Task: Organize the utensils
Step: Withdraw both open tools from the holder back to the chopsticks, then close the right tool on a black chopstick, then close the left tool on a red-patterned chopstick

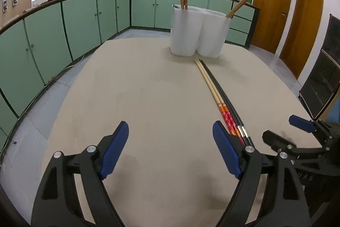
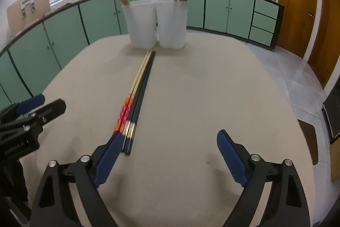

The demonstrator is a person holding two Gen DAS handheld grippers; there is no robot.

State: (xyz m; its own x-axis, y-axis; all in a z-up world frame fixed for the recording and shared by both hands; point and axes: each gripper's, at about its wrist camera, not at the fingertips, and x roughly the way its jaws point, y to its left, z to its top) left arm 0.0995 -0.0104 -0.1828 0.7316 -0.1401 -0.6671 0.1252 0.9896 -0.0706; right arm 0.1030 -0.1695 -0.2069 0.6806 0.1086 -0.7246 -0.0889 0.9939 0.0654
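Your left gripper [image 1: 170, 150] hangs wide apart over the bench [image 1: 148, 99], your right gripper [image 2: 170, 154] just as spread. Between them, chopsticks [image 2: 136, 97] lie flat, bundled, ends beside your right gripper's left finger. Beyond, two white cups [image 2: 156, 24] stand touching, chopsticks upright inside.

Both cams sit low behind their own claw, looking forward and slightly down across the beige surface [image 1: 148, 88] toward the kitchen cabinets. The left view has its claw [image 1: 171, 149] close up at the bottom; the right view likewise, claw [image 2: 170, 157] filling the lower edge. They overlap a lot: both catch the chopsticks [image 1: 214, 93] lying mid-surface and the white cups [image 1: 198, 30] at the far end. Each cam also catches the other claw at its side edge.
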